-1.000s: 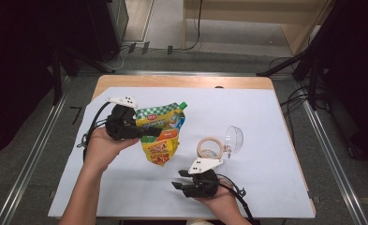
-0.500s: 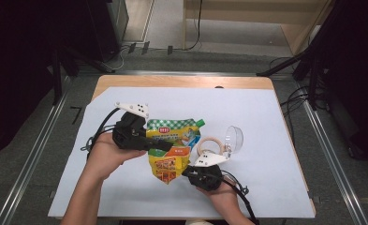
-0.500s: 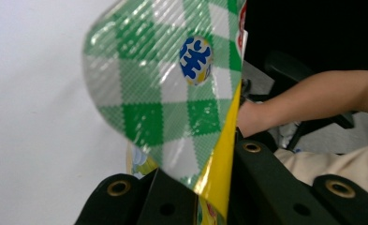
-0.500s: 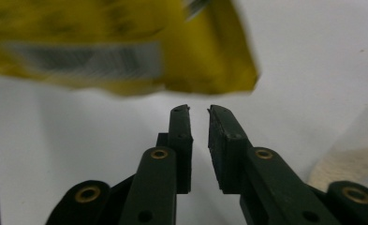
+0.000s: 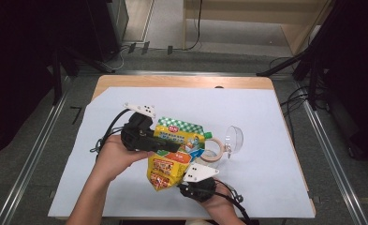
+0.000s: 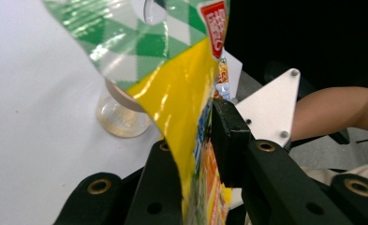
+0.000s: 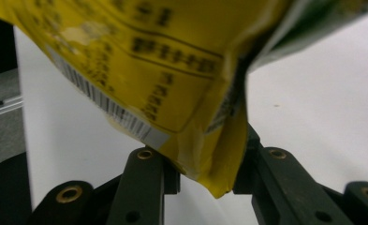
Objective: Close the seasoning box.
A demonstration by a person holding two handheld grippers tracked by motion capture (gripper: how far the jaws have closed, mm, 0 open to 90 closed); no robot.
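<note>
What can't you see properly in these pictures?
- High view: the snack bag covers part of the tape roll and the left gripper tips.
- Left gripper view: the bag hides most of the clear cup; its print is blurred.
- Right gripper view: the bag is cut off by the top edge, and its small writing is too blurry to read. The right gripper pads sit behind the bag's corner.
</note>
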